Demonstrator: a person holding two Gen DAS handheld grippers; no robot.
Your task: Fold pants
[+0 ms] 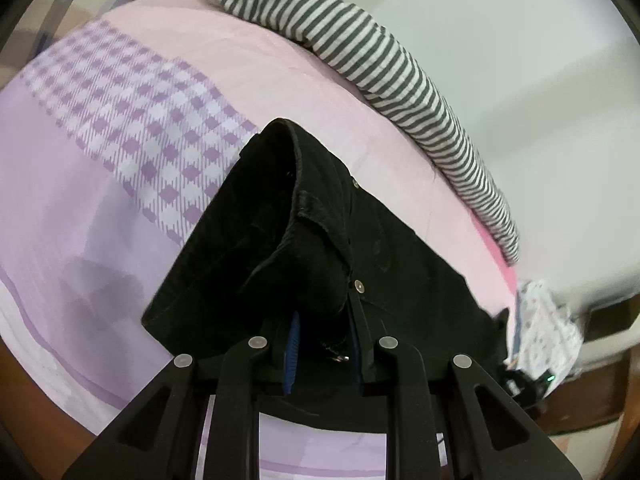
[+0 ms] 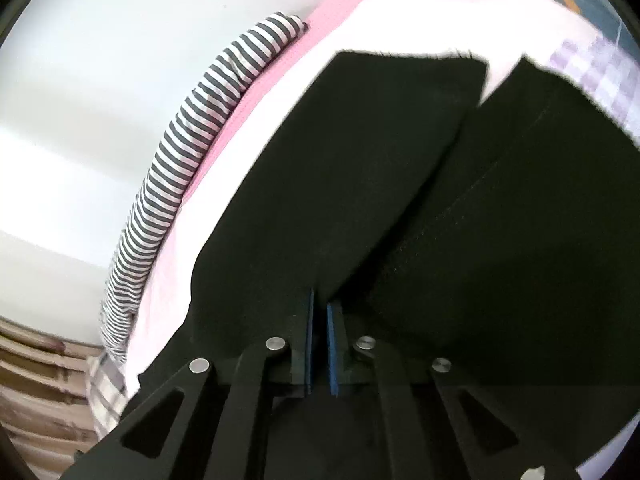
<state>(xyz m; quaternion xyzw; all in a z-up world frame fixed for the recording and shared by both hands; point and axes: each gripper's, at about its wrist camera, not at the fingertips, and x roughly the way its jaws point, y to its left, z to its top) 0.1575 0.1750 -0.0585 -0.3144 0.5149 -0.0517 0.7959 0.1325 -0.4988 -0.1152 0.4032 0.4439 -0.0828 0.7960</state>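
Black pants (image 1: 400, 248) lie on a pink and purple bedsheet (image 1: 100, 160). In the left wrist view the waistband end, with its metal rivets, is bunched up and lifted off the sheet. My left gripper (image 1: 324, 312) is shut on that thick bunch, and its blue pads (image 1: 294, 344) show on either side. In the right wrist view the two pant legs (image 2: 360, 160) spread away over the sheet (image 2: 380, 20). My right gripper (image 2: 319, 304) is shut on a thin fold of the leg fabric, its blue pads nearly touching.
A grey-and-white striped garment (image 1: 360, 48) lies along the bed's far edge against a white wall (image 1: 520, 80); the striped garment (image 2: 192, 140) also shows in the right view. A small patterned cloth (image 1: 544, 332) sits at the bed's right end. Wooden flooring (image 2: 36, 400) shows below.
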